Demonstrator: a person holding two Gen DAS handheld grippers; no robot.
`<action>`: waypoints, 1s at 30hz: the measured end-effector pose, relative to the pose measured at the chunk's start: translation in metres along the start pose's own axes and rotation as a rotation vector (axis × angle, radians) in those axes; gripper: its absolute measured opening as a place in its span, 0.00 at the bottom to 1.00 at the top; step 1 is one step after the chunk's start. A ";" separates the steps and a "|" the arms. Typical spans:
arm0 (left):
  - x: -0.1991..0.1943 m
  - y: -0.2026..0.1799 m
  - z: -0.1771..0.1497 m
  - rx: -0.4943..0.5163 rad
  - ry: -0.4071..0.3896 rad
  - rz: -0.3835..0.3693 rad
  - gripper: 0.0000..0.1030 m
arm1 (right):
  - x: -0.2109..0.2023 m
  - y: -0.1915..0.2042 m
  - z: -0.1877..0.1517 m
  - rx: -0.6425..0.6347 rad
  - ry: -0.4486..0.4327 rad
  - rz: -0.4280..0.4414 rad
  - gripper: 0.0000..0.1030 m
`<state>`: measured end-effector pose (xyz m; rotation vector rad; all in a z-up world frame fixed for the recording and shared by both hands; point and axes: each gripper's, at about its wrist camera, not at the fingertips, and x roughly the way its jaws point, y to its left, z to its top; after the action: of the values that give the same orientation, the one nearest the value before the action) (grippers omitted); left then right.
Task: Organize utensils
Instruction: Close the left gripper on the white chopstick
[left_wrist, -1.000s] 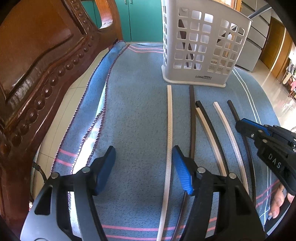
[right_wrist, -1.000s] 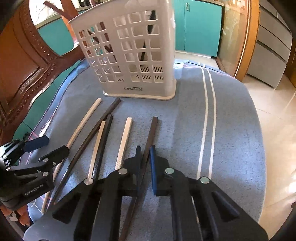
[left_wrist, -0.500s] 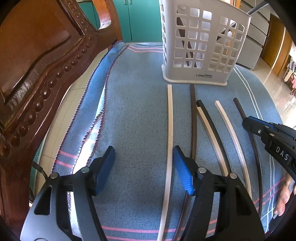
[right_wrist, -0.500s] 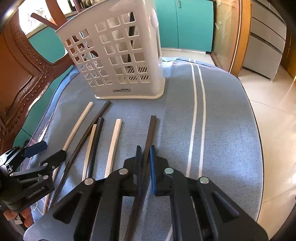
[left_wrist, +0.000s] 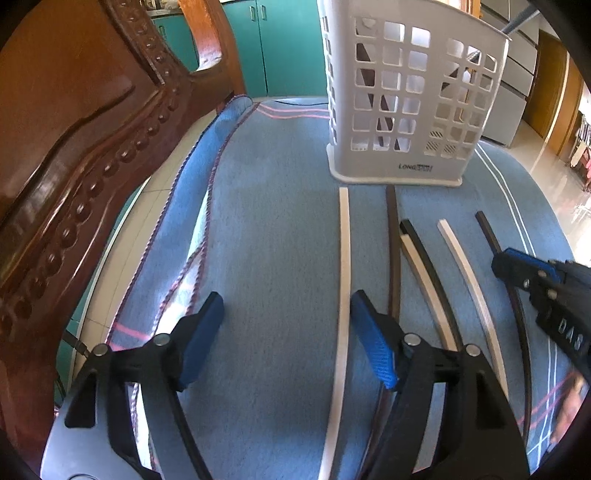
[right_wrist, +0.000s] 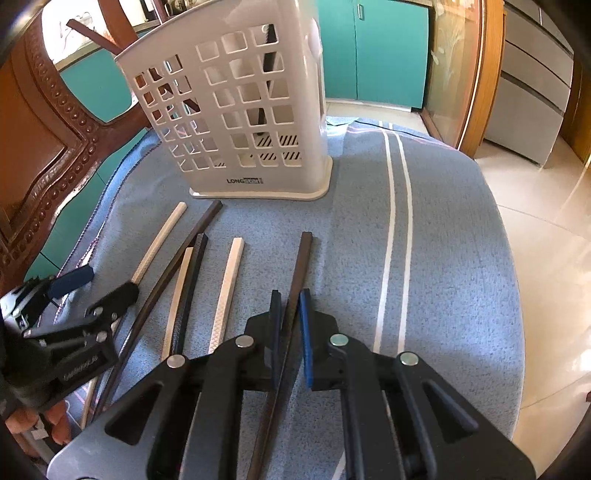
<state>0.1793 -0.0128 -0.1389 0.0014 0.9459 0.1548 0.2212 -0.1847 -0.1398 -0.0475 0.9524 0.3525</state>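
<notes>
Below, your right gripper (right_wrist: 290, 332) has its blue pads drawn in around the rightmost dark chopstick (right_wrist: 295, 295), which runs between them and on ahead toward the basket; whether the pads actually press it cannot be told, since a thin gap shows on the right side. Left of that claw lie, in order, a white chopstick (right_wrist: 227, 295), a white and black pair (right_wrist: 186, 291) lying against each other, a long dark brown chopstick (right_wrist: 173, 273) and another white chopstick (right_wrist: 159, 243) farthest left. All rest on the blue towel (right_wrist: 443, 258), whose two white stripes run just right of the claw.

Ahead of both claws stands the white slotted utensil basket (right_wrist: 240, 110), upright, with dark sticks visible through its holes.

Your left gripper (left_wrist: 286, 332) is spread wide, holding nothing. Its right finger (left_wrist: 373, 350) sits just right of the leftmost white chopstick (left_wrist: 343, 295), which passes between the two fingers near that side. Beyond that finger, to the right, lie the remaining sticks, and the other claw appears at the far right edge.

To the left of your left claw rises a carved wooden chair back (left_wrist: 74, 147).
</notes>
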 end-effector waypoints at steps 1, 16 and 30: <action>0.001 -0.001 0.002 -0.002 0.001 -0.002 0.70 | 0.000 0.001 0.000 -0.006 -0.003 -0.001 0.13; 0.013 -0.011 0.020 0.007 0.008 -0.076 0.48 | 0.009 0.021 0.002 -0.089 -0.032 -0.080 0.34; 0.013 -0.009 0.019 0.002 0.013 -0.097 0.43 | 0.008 0.019 0.002 -0.081 -0.038 -0.073 0.34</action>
<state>0.2028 -0.0184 -0.1391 -0.0433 0.9573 0.0640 0.2211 -0.1642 -0.1433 -0.1487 0.8959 0.3239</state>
